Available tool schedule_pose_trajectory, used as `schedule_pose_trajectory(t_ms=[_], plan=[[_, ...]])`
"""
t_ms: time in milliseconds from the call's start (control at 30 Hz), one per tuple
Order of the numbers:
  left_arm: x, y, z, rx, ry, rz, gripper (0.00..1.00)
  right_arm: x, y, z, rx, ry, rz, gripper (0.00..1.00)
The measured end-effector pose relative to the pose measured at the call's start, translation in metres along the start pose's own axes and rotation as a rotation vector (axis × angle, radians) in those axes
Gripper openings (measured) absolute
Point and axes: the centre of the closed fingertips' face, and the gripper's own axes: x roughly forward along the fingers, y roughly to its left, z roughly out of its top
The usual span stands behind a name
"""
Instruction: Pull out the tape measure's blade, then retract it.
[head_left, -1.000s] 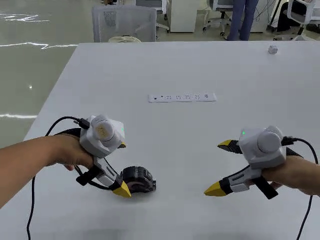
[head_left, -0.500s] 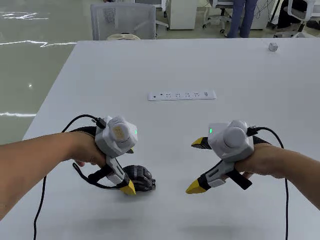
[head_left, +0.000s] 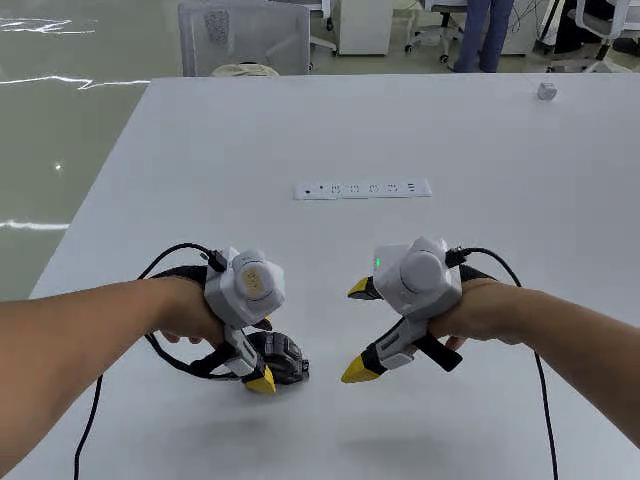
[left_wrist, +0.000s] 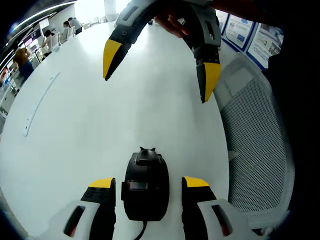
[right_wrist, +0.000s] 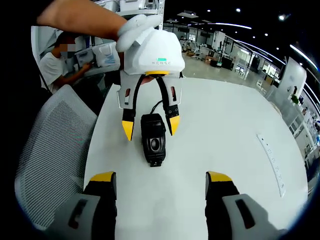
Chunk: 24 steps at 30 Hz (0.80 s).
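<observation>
One tape (head_left: 281, 358) on the desk (head_left: 200, 170), and it lies well to the near side of the strip (head_left: 362, 188), toward the person and a little left of it. The left gripper (left_wrist: 148, 182) is down over it. Its two yellow-tipped fingers (left_wrist: 102, 186) stand apart, one on each side of the black case, with a thin sliver of desk showing on either side, so there's no clamp on it. The tape's long axis runs along those fingers. The hook end points out past the tips, straight at the right gripper (head_left: 360, 330), and a thin black strap trails from the back end. The blade is wound in, with just the hook at the mouth.

The right gripper is on the near side of the strip as well, almost straight below it in the head view, just to the right of the tape and clear of it. It faces the tape head-on, and its own two fingers (right_wrist: 102, 180) are spread wide.

The count: one tape, two grippers, one strip. There's also one chair (head_left: 245, 35) beyond the strip, at the desk's far edge.
</observation>
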Motion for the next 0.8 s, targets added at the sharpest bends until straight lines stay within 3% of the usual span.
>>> schedule_pose_trajectory(t_ms=[200,267,300,333,800], plan=[[0.012,0.0,-0.006,-0.001,0.025,0.009,0.46,0.013,0.004,0.003,0.001,0.005,0.02,0.71],[0.012,0.002,-0.009,0.017,0.054,0.02,0.44,0.017,0.004,0.004,0.0,0.006,0.027,0.71],[0.01,0.01,-0.013,0.038,0.085,0.05,0.39,0.018,0.005,0.004,-0.001,0.009,0.031,0.71],[0.012,0.004,-0.012,0.008,0.071,0.025,0.37,0.019,0.006,0.004,-0.003,0.011,0.034,0.7],[0.013,0.005,-0.01,0.028,0.065,0.021,0.36,0.028,0.008,-0.002,-0.012,0.037,0.057,0.66]])
